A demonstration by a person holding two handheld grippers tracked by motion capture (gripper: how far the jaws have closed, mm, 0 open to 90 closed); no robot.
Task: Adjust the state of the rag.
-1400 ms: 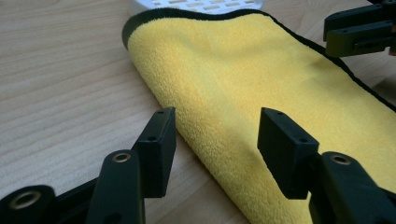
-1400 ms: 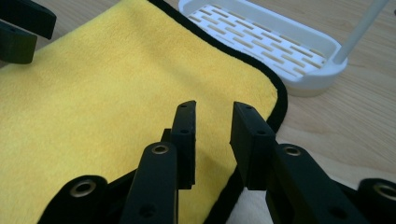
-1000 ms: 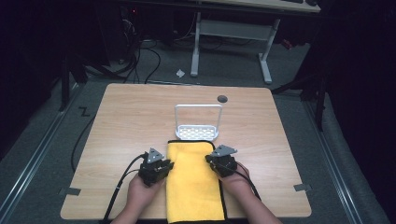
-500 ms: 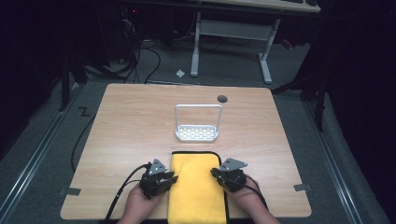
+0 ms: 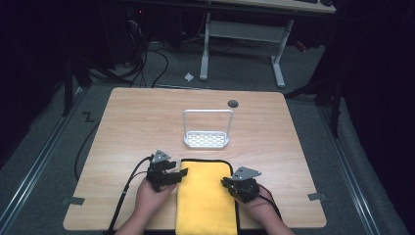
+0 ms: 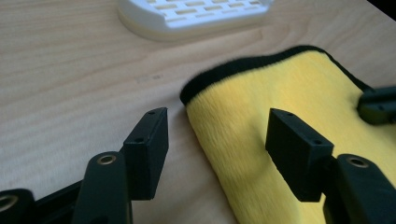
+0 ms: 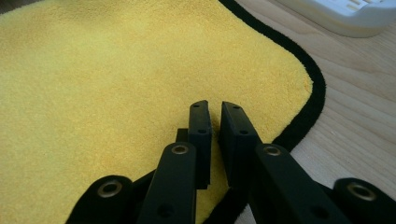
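I see the folded yellow towel (image 5: 204, 200) lying flat at the near edge of the table (image 5: 127, 127), between my hands. My left gripper (image 6: 215, 140) has just sprung wide and released the left fold, while my right gripper (image 7: 215, 122), nearly closed, grips nothing. That fold looks finished. The white rack (image 5: 206, 138) stands beyond the towel, untouched.

yellow towel (image 5: 204, 200), black-edged, folded, table's near edge

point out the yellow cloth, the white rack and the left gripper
yellow cloth (image 5: 204, 196): high view, middle of its top face
white rack (image 5: 207, 140): high view, slotted base
left gripper (image 6: 217, 140): left gripper view, midway between its open jaws, over the cloth's folded edge
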